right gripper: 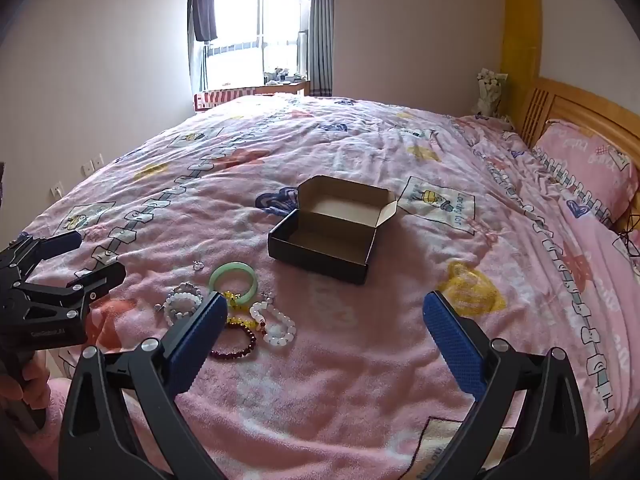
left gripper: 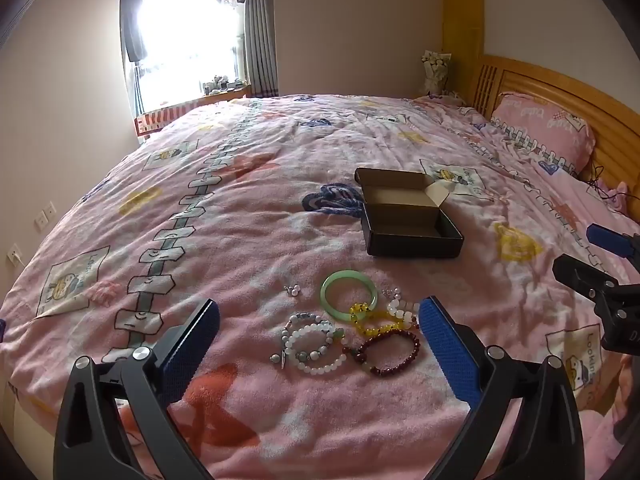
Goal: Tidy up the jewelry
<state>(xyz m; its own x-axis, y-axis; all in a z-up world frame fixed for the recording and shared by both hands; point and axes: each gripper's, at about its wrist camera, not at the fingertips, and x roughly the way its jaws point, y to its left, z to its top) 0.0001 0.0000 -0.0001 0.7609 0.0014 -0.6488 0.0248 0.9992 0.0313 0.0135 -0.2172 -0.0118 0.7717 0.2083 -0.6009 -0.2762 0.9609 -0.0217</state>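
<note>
An open black cardboard box (left gripper: 412, 236) (right gripper: 320, 246) sits empty on the pink bed cover. Near it lies a cluster of jewelry: a green bangle (left gripper: 349, 294) (right gripper: 234, 282), a yellow bead bracelet (left gripper: 374, 320), a dark red bead bracelet (left gripper: 392, 354) (right gripper: 236, 346), white bead bracelets (left gripper: 316, 348) (right gripper: 276, 326) and small earrings (left gripper: 292, 290) (right gripper: 197, 266). My left gripper (left gripper: 320, 312) (right gripper: 98, 256) is open and empty above the cluster. My right gripper (right gripper: 320, 304) (left gripper: 576, 248) is open and empty, right of the cluster.
The pink blanket (left gripper: 240, 220) covers the whole bed. A pink pillow (left gripper: 544, 128) and wooden headboard (left gripper: 580, 96) are at the right. A window (left gripper: 188, 48) and wall are at the far side.
</note>
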